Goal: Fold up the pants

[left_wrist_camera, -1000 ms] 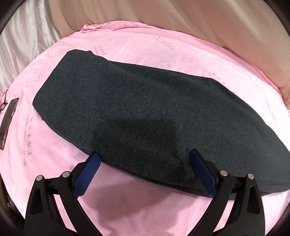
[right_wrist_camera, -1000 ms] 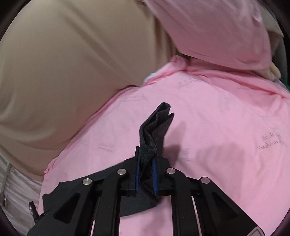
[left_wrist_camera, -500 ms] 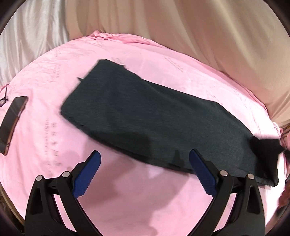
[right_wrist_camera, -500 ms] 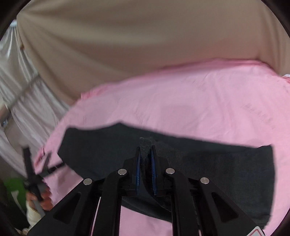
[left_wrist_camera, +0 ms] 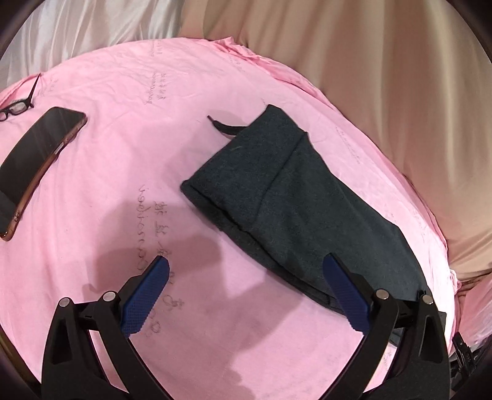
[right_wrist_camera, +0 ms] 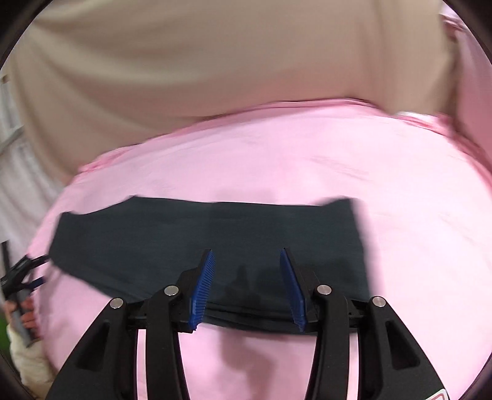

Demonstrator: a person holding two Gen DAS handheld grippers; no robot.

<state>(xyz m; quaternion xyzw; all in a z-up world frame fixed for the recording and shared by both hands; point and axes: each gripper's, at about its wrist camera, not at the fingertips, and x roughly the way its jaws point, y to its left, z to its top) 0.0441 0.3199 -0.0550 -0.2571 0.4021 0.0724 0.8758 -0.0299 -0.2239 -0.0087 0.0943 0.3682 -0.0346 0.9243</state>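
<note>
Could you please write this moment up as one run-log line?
dark grey folded pants: flat on pink sheet | right claw: opening, nothing gripped | left claw: open

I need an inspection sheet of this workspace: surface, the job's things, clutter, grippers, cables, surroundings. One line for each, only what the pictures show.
Surface: pink sheet, lightly creased, faint printed writing.
Job's things: dark pants, folded over, lying flat on the sheet; a thin dark strap sticks out at the far end.
Clutter: phone and glasses at the sheet's left edge, apart from the pants.
Grippers: left gripper open, empty, hovering over the sheet; right gripper jaws opening above the pants' near edge, pads clear of the cloth.
Cables: nothing seen.
Surroundings: beige curtain and white drape behind.
</note>
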